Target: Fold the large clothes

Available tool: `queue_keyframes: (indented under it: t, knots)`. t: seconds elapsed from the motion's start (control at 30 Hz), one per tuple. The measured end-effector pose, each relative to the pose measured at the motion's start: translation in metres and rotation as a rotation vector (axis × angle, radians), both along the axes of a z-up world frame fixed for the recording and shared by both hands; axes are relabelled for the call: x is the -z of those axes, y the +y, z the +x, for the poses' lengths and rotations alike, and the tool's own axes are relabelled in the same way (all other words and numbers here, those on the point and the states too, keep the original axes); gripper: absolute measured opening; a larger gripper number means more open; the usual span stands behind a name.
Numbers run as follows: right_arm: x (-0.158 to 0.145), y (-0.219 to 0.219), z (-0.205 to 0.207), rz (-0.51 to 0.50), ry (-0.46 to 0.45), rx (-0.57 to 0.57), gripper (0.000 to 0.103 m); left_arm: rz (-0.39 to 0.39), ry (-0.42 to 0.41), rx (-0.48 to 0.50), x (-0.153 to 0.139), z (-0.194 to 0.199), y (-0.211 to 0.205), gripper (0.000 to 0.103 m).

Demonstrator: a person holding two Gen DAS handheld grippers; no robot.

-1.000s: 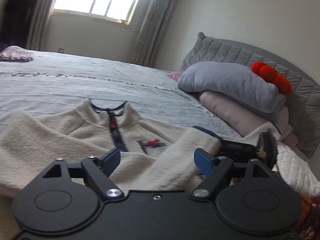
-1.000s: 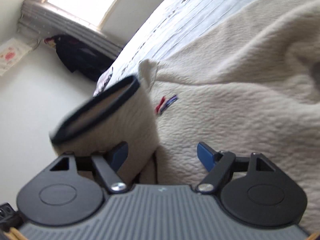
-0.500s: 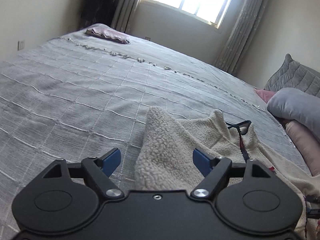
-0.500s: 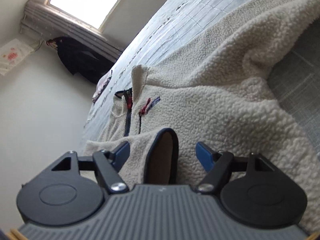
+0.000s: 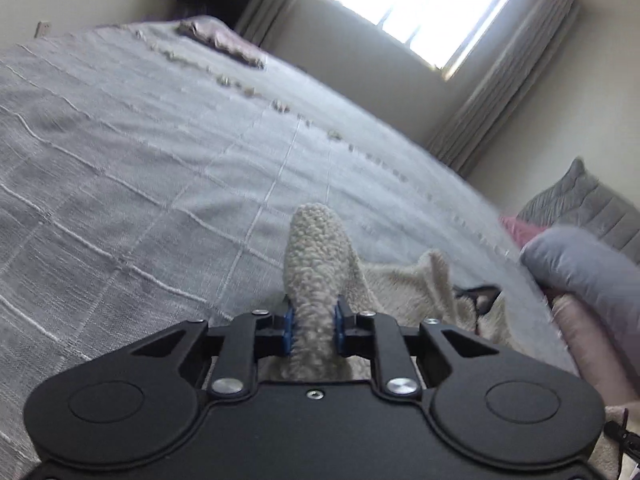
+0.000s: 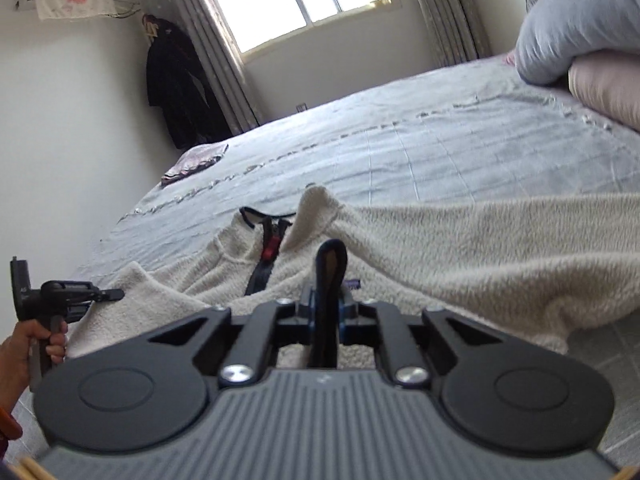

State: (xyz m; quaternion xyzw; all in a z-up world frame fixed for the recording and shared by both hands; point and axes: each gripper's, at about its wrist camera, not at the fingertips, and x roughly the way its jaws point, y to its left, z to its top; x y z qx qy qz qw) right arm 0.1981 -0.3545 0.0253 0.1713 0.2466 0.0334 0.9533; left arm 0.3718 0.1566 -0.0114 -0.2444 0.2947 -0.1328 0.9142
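A cream fleece pullover [image 6: 460, 248] with a dark zip collar [image 6: 264, 236] lies spread on the grey bedspread [image 6: 420, 152]. My left gripper [image 5: 313, 330] is shut on a fold of the fleece [image 5: 316, 256], which sticks up between its blue pads. My right gripper [image 6: 326, 312] is shut on the dark-trimmed sleeve cuff [image 6: 330, 276], held over the pullover's chest. The left gripper also shows in the right wrist view [image 6: 116, 293], at the pullover's left edge, held by a hand.
Stacked pillows, grey over pink [image 6: 580, 32], sit at the bed's right side and also show in the left wrist view [image 5: 588, 272]. A small folded cloth [image 6: 192, 164] lies at the far corner. A dark coat [image 6: 176, 84] hangs by the window.
Both grippers have closed: the left on a fold of fleece, the right on the sleeve cuff. Both views have swung towards the window.
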Motion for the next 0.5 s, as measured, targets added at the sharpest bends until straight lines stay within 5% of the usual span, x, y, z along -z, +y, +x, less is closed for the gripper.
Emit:
queue_keyframes:
  t: [0.07,0.17,0.23,0.33,0.43,0.5]
  knots:
    - [0.006,-0.003,0.012,-0.015,0.018,0.029,0.009,-0.017,-0.038,-0.039,0.005,-0.010,0.003,0.020]
    - [0.030,-0.016,0.036,-0.012,0.124,0.068,0.010,0.043,0.057,-0.013,0.020,0.000,-0.001,0.027]
    - [0.044,-0.017,0.048,-0.060,0.219,0.106,0.019,0.006,0.051,-0.042,0.012,-0.007,0.006,0.040]
    - [0.041,-0.012,0.035,-0.105,0.174,0.117,0.042,0.069,-0.040,-0.032,-0.013,-0.031,0.015,0.062]
    - [0.034,-0.001,0.020,-0.105,0.133,0.058,0.045,0.202,-0.084,0.035,-0.026,-0.056,0.023,0.062]
    - [0.029,0.008,0.013,-0.123,0.117,0.031,0.045,0.224,-0.067,0.083,-0.025,-0.068,0.030,0.062]
